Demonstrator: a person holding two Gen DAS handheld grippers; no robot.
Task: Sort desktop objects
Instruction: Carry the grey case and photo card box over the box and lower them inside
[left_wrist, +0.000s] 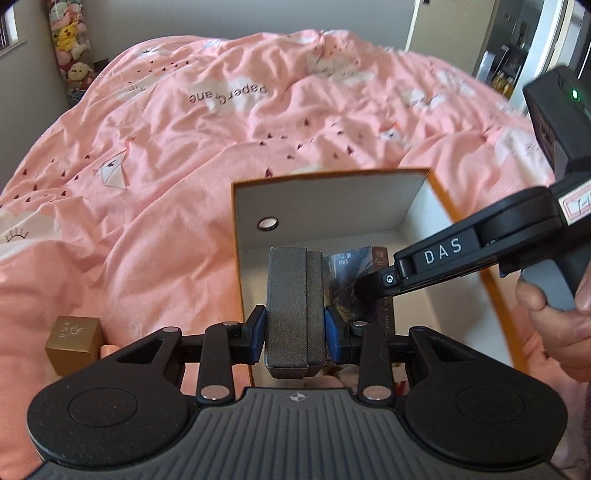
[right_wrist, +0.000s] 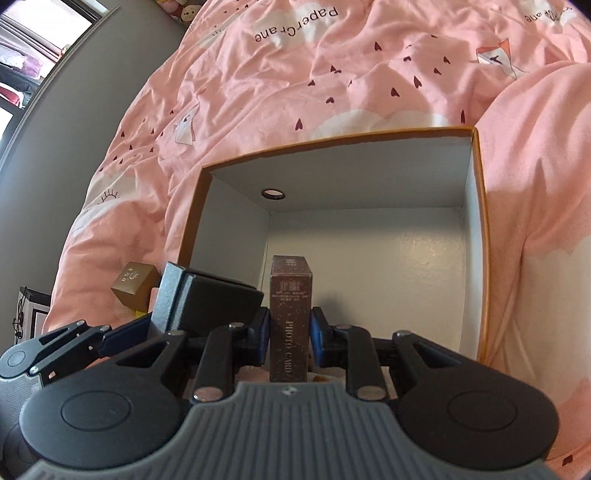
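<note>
My left gripper (left_wrist: 294, 328) is shut on a dark grey textured case (left_wrist: 293, 306), held upright over the near left corner of an open orange-rimmed box (left_wrist: 332, 195) with white inner walls. My right gripper (right_wrist: 289, 330) is shut on a slim brown box printed "PHOTO CARD" (right_wrist: 290, 314), held upright above the same open box (right_wrist: 369, 173). In the left wrist view the right gripper (left_wrist: 365, 286) reaches in from the right with the photo card box (left_wrist: 354, 280) in it. The grey case (right_wrist: 207, 299) and the left gripper's fingers (right_wrist: 114, 338) show at the left of the right wrist view.
A gold cube (left_wrist: 74, 345) lies on the pink bedspread (left_wrist: 166, 147) left of the box; it also shows as the gold cube (right_wrist: 135, 286) in the right wrist view. A person's hand (left_wrist: 554, 317) holds the right gripper. Plush toys (left_wrist: 72, 44) hang in the far left corner.
</note>
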